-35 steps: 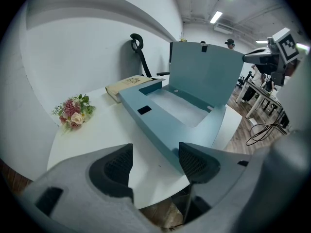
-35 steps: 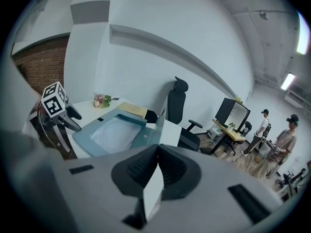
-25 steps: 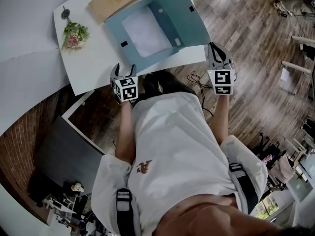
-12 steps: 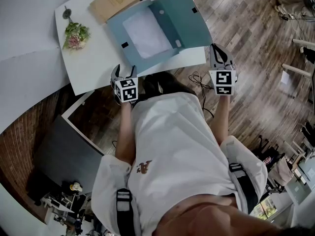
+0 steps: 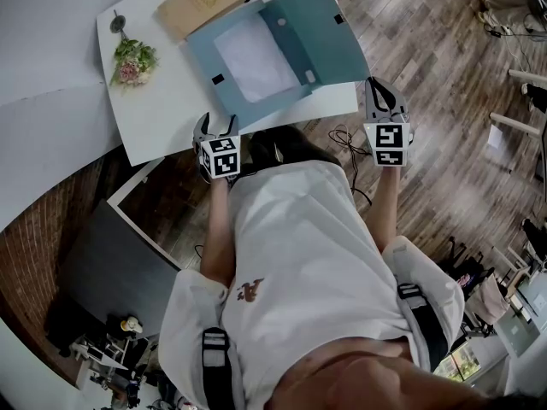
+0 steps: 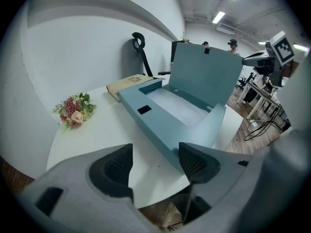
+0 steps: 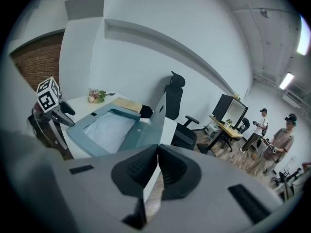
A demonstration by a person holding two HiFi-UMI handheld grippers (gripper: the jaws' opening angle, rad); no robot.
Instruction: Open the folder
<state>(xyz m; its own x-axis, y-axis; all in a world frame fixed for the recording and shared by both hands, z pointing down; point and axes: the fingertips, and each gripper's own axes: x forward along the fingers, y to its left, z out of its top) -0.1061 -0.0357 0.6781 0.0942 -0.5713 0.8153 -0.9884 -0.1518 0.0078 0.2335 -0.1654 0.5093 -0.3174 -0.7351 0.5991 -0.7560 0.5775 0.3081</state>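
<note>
Nothing has visibly moved since a second ago: the folder (image 5: 256,58) lies open near the tabletop's (image 5: 162,118) front right corner, its lid (image 5: 316,24) upright and, it seems, pinched by the closed right gripper (image 5: 374,84), while the left gripper (image 5: 215,120) waits wide and empty, so little remains.

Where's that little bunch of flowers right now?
In the head view the flowers lie at the upper left, near the left end of the white table, apart from the tan book and the open blue folder to their right.
</note>
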